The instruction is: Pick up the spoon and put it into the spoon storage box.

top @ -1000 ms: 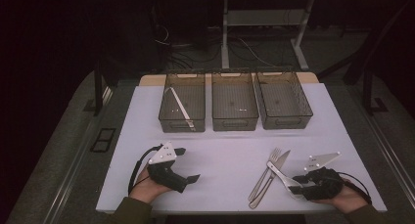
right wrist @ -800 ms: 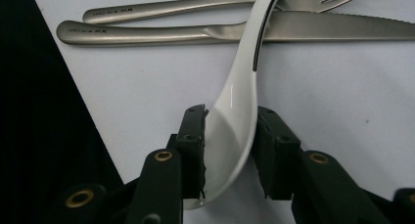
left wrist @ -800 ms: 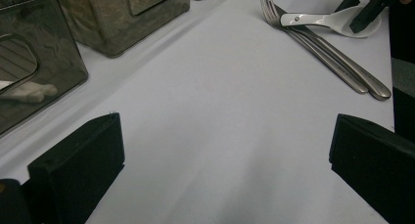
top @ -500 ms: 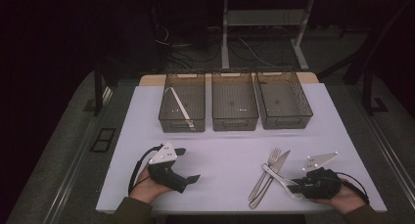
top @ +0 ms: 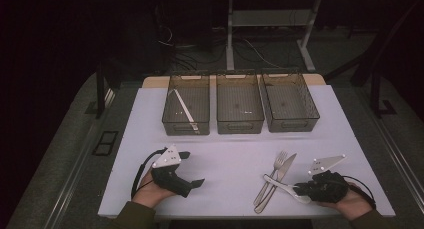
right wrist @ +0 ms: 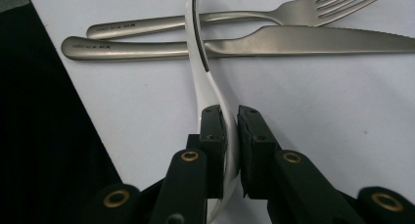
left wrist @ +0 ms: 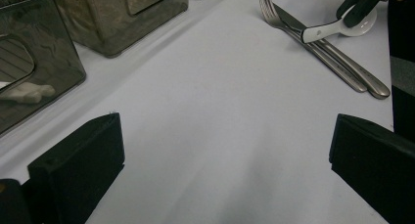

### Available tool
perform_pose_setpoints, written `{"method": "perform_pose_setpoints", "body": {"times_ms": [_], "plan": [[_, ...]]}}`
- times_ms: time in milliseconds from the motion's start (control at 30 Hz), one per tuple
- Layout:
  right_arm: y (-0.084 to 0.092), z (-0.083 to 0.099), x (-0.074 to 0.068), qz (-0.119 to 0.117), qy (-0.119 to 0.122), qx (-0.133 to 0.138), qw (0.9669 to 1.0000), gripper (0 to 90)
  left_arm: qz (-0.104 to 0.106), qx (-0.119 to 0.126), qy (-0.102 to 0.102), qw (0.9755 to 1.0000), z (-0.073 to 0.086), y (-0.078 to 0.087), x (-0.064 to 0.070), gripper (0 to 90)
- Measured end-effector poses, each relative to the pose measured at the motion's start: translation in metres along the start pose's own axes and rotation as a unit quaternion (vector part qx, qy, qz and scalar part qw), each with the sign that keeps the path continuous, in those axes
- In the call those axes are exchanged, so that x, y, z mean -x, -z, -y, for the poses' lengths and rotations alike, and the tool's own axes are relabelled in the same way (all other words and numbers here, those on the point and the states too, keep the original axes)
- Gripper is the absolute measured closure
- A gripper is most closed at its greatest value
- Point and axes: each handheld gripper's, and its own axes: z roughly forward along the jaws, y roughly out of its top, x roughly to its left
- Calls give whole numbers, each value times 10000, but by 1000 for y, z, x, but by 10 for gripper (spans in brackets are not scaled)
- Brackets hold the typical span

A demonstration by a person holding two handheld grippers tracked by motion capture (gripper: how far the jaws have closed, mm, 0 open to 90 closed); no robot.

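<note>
High view: I'm holding both grippers low at the near edge of the white table point(top: 225, 139). My left gripper point(top: 200, 182) rests on bare tabletop, well apart from the cutlery. My right gripper point(top: 299, 188) sits on the white spoon point(top: 285, 187), whose handle lies across the fork point(top: 270, 179) and knife point(top: 276, 181). Three clear bins point(top: 240, 104) line the far side; the left one holds a white utensil point(top: 184, 109).

Left gripper view: my jaws stand wide apart, nothing between them, only table. It shows the right gripper point(left wrist: 359, 6) from the side, clamped near the spoon's bowl point(left wrist: 362, 23), which the high view blurs.

Right gripper view: jaws have just been closing and now pinch the spoon point(right wrist: 205, 72) edge-on between the pads point(right wrist: 215, 136). Its handle arches up over the knife point(right wrist: 293, 40) and fork point(right wrist: 235, 16), which lie side by side, just beyond the pads.
</note>
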Motion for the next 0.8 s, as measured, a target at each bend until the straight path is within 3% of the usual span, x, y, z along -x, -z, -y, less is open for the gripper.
{"method": "perform_pose_setpoints", "body": {"times_ms": [367,800], "plan": [[10,0,6,112,-123,248,9996,816,102,-69,-29,9999,2,-1,0,0],[18,-8,12,206,-209,537,9981,816,37,-92,-35,9999,1,-3,1,0]]}}
